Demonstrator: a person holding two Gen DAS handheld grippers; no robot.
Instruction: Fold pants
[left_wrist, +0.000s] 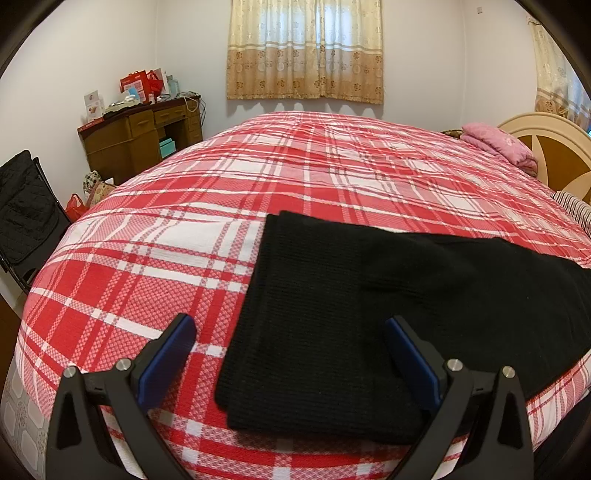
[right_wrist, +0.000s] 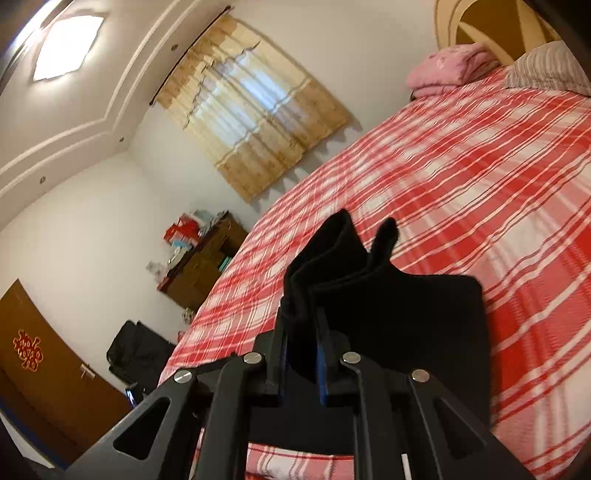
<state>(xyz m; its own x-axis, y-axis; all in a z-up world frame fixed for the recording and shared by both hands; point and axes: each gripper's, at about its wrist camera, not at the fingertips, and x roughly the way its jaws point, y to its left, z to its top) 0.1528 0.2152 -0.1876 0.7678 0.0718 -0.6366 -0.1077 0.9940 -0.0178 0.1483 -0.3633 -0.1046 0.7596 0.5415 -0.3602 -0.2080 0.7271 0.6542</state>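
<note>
From your left wrist, the left hand-held gripper (left_wrist: 290, 334) hangs with jaws wide apart over the black pants (left_wrist: 369, 314), which lie folded on the plaid bed (left_wrist: 147, 258). From your right wrist, the right hand-held gripper (right_wrist: 301, 332) is clamped on a raised fold of the pants (right_wrist: 406, 325).
</note>
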